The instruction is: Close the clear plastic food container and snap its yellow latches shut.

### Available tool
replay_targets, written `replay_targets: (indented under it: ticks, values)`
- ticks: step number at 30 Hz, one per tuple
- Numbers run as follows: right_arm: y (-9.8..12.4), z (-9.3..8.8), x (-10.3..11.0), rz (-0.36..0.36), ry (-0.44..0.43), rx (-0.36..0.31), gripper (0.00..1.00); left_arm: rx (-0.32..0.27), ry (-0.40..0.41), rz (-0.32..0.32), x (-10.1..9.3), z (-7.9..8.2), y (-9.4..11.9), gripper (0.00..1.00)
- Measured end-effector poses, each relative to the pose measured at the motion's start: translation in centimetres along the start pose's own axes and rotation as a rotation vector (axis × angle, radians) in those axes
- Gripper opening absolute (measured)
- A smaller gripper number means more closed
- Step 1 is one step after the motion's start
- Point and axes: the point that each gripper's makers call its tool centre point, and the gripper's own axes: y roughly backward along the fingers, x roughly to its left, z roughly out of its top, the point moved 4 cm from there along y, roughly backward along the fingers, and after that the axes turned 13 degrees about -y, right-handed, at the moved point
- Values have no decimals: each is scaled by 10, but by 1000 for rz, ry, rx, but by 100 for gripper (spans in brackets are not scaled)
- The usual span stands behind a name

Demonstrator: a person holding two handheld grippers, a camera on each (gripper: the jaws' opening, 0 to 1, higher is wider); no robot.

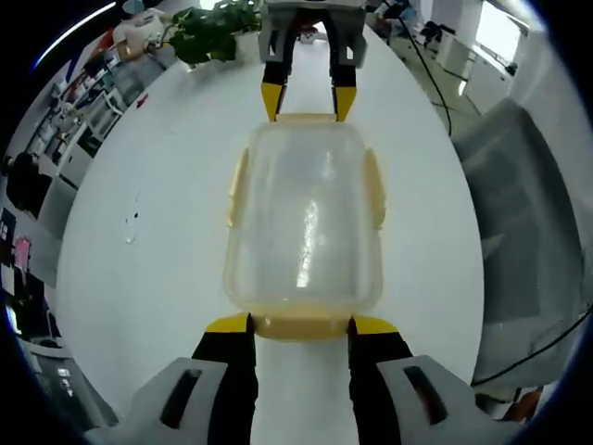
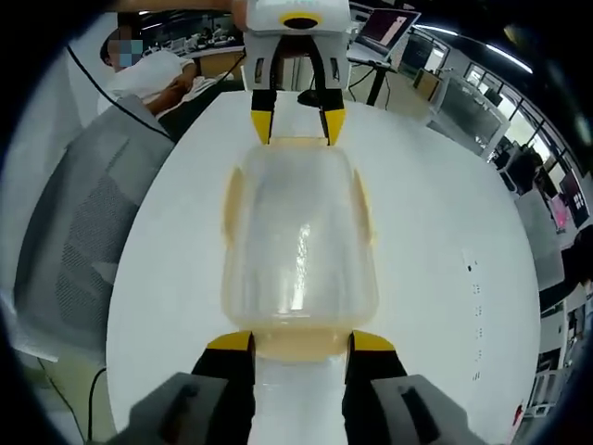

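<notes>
1. Yellow-tipped fingers (image 1: 227,324) of the left gripper (image 1: 301,324) are standing wide apart, flanking the yellow end latch (image 1: 301,325) on the near end of the clear plastic food container (image 1: 304,227); whether they are touching it cannot be told.
2. Opposite them, the right gripper (image 1: 307,100) is meeting the container's far end, its jaws likewise spread to either side of the far latch (image 1: 306,118).
3. Seen from the right gripper view, the right gripper (image 2: 301,341) is bracketing its own end of the container (image 2: 296,246), with the left gripper (image 2: 297,123) facing it from the far end.
4. Sitting on the white table (image 1: 167,232), the container is wearing its lid, with yellow side latches (image 1: 373,190) lying along both long edges.
5. Beyond the container's far end, a green plant (image 1: 213,30) is standing at the table's edge.
</notes>
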Motion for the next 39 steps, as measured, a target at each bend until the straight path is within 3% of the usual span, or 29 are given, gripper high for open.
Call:
replay_targets:
  ticks: [28, 39]
  values:
    - [12, -39, -14, 31, 1, 21, 34, -27, 20, -19, 9, 37, -20, 36]
    - [7, -48, -18, 48, 1, 38, 35, -29, 32, -30, 9, 41, -27, 36]
